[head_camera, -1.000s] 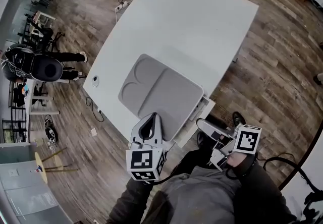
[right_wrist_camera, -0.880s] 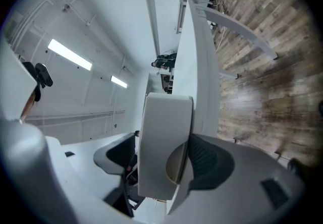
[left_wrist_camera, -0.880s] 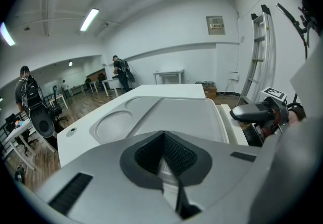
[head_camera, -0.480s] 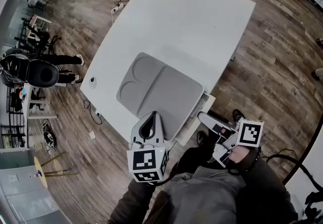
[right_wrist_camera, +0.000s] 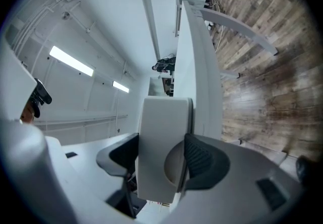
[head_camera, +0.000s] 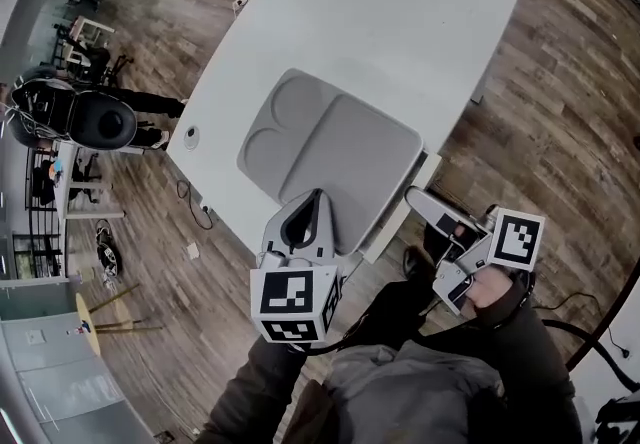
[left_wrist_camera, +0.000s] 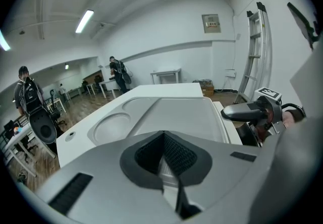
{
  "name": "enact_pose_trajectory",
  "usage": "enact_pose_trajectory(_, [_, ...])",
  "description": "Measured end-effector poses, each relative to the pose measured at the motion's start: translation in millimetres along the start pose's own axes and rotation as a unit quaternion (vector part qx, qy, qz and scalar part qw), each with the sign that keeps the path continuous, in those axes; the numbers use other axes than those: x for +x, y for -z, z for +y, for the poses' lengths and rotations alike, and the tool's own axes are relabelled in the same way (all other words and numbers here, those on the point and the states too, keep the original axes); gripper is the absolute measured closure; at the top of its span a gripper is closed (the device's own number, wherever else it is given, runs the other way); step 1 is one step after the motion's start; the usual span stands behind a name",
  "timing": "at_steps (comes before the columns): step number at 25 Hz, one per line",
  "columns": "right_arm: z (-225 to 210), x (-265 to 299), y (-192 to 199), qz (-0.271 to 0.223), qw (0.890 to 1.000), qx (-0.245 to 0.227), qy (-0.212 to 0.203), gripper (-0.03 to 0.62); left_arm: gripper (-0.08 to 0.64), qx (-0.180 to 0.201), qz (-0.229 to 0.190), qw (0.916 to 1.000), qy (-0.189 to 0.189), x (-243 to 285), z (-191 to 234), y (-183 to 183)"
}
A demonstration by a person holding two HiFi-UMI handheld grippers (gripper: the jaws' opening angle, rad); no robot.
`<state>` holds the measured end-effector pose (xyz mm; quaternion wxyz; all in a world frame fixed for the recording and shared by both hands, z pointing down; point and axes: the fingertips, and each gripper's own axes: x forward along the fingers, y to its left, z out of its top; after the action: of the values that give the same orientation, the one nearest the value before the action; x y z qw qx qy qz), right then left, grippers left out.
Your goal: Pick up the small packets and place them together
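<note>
Packet [right_wrist_camera: 164,142]: pale flat slab, plain faces, sits btwn the R gripper's pads.
Long axis: runs along the jaws. Far end points straight out from the gripper twd the white table [head_camera: 400,22], whose edge shows just behind it in the right gripper view.
Where: off the table, just beside its near-right edge, over the wood floor [head_camera: 560,112].
R gripper [head_camera: 428,210]: jaws partway apart, pressed on the packet's two flat faces.
L gripper [head_camera: 312,200]: jaws together, tips meeting, nothing btwn them. Points at the grey tray [head_camera: 350,162], tips over its near edge.
Tray: lies on the table; two round wells on its left, one big well on its right.
Hidden: packet's near end is lost behind the gripper body.
Hard to tell: no print readable on the packet. In the head view it can't be told apart from the pale gripper.
Cut off: table's far corner runs out of the head view's top.
Bkgd: person [left_wrist_camera: 24,98] in dark clothes, well apart from the table.
</note>
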<state>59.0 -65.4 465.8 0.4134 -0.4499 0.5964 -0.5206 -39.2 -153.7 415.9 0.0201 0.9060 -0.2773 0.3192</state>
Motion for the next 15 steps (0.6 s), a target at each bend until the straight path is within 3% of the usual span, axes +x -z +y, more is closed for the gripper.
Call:
enact_pose_trajectory(3, [-2, -2, 3, 0.011, 1.000, -0.001, -0.007, 0.307, 0.560, -0.013, 0.008, 0.9999, -0.005, -1, 1, 4])
enact_pose_trajectory(15, [1, -45, 10, 0.000, 1.000, 0.003, -0.021, 0.311, 0.560, -0.002, 0.008, 0.9999, -0.009, -7, -13, 5])
